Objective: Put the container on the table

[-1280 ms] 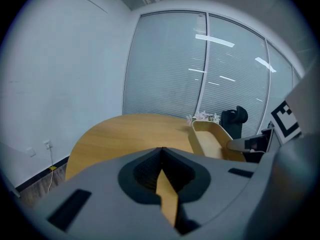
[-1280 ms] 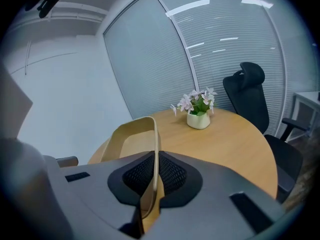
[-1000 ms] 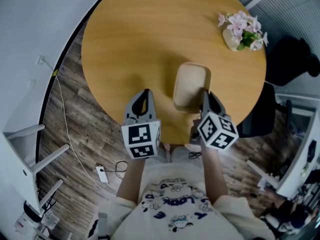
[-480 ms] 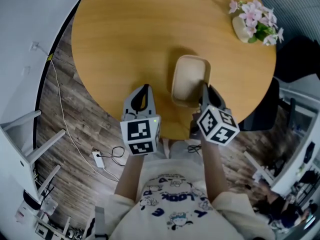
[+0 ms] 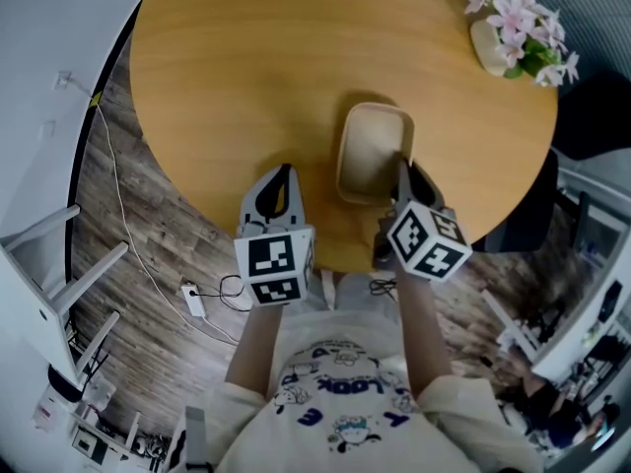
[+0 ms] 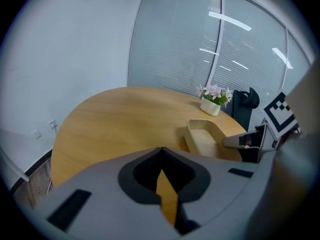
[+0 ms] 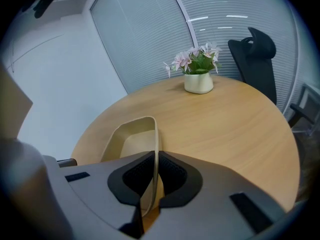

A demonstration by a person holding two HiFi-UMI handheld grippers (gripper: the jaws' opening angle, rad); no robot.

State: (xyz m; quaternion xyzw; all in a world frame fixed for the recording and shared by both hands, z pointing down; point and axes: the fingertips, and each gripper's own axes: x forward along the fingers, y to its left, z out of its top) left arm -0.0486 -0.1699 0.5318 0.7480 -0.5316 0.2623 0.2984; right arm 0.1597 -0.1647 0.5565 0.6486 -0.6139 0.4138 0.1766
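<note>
A beige oblong container point(image 5: 373, 151) sits low over the round wooden table point(image 5: 246, 67), near its front edge; I cannot tell whether it touches the top. My right gripper point(image 5: 401, 172) is shut on the container's right rim, and the thin wall point(image 7: 152, 149) runs between its pads. The container point(image 6: 207, 136) is empty inside. My left gripper point(image 5: 286, 173) hovers over the table edge to the container's left, shut, with nothing in it point(image 6: 161, 150).
A white pot of pink flowers point(image 5: 513, 37) stands at the table's far right. A black office chair point(image 7: 260, 49) is behind it. White furniture legs point(image 5: 69, 264) and a cable with a power strip point(image 5: 192, 302) are on the wood floor to the left.
The head view has drifted, so the table sits a little differently in frame. The right gripper keeps hold of the container, slightly farther over the table. The left gripper is unchanged.
</note>
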